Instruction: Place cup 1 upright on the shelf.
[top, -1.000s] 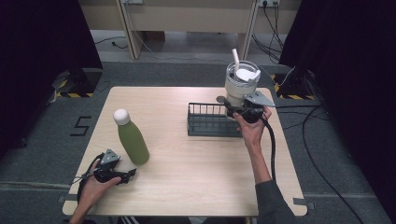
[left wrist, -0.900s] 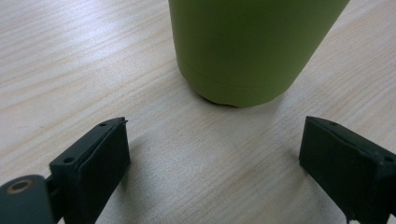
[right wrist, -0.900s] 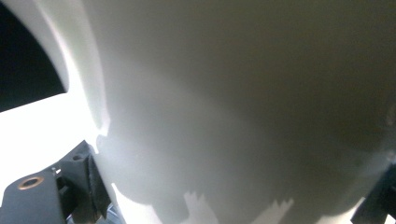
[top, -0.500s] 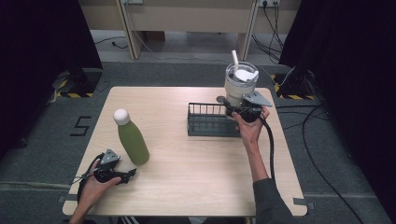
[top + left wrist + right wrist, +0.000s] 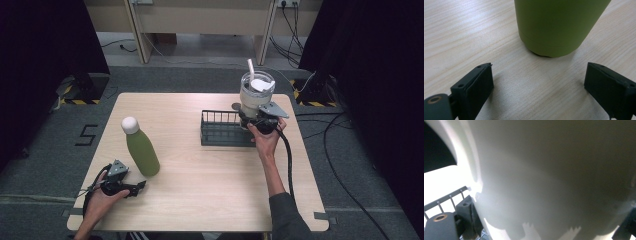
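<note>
High view: right hand-held gripper [image 5: 258, 120] clamps the white tumbler [image 5: 256, 93] above the rack [image 5: 222, 131].

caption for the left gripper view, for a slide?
Left gripper, fingers open, facing the base of the green bottle standing on the wooden table, not touching it.

Grey carpet floor [image 5: 45, 165], black curtains [image 5: 45, 55], wooden table [image 5: 210, 175].

White tumbler [image 5: 256, 95] (right gripper [image 5: 254, 120]) above rack [image 5: 225, 131]
</note>
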`<state>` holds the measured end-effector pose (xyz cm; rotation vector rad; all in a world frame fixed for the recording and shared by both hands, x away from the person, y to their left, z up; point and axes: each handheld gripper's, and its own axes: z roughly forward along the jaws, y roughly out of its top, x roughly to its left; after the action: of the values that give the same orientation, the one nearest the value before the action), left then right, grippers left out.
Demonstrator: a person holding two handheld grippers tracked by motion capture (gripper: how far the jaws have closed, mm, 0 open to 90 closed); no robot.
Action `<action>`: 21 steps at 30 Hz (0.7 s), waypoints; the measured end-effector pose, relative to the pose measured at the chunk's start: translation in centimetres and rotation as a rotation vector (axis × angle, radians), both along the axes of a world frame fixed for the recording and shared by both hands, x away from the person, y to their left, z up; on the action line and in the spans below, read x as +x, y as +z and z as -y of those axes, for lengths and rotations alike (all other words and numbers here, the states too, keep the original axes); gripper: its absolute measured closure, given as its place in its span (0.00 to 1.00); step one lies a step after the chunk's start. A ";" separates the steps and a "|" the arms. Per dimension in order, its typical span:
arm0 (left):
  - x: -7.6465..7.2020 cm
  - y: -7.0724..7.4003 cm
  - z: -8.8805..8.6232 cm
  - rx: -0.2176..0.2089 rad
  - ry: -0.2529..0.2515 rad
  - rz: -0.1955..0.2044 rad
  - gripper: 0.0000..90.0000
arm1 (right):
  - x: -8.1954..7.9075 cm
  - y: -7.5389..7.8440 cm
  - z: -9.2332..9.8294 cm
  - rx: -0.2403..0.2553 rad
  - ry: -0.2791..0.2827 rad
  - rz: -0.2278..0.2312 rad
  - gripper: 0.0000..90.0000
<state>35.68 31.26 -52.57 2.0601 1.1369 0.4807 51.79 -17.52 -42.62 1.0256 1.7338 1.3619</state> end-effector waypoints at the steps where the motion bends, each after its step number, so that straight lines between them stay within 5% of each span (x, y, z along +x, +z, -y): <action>1: 0.0 0.0 0.0 0.002 0.000 0.001 0.09 | 0.0 -0.1 0.0 -0.002 0.002 0.001 0.12; 21: 0.0 0.0 0.0 0.002 -0.001 0.001 0.09 | 0.3 -2.4 -0.3 0.009 0.002 -0.015 0.12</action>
<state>35.69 31.27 -52.57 2.0618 1.1353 0.4826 52.11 -17.25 -45.06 1.0413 1.7418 1.3677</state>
